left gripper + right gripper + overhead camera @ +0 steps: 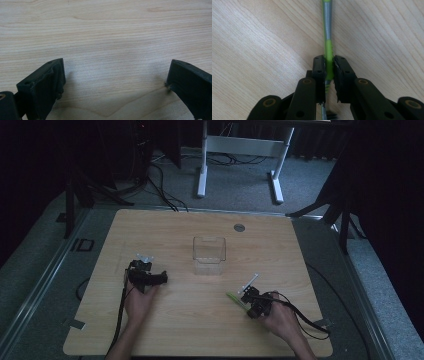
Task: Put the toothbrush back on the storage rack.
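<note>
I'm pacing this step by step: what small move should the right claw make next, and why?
Probably a short lift straight up. The right claw is already shut on the green and grey pen, which lies flat on the table. The clear box stands apart, farther up the table, so the pen likely has to clear the wood first.

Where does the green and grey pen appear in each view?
High view: the green and grey pen lies lower right of centre, at the right gripper.
Left gripper view: no pen; open jaws over bare wood.
Right gripper view: centre, clamped between the jaws.
Shared landmark: the wooden table.
</note>
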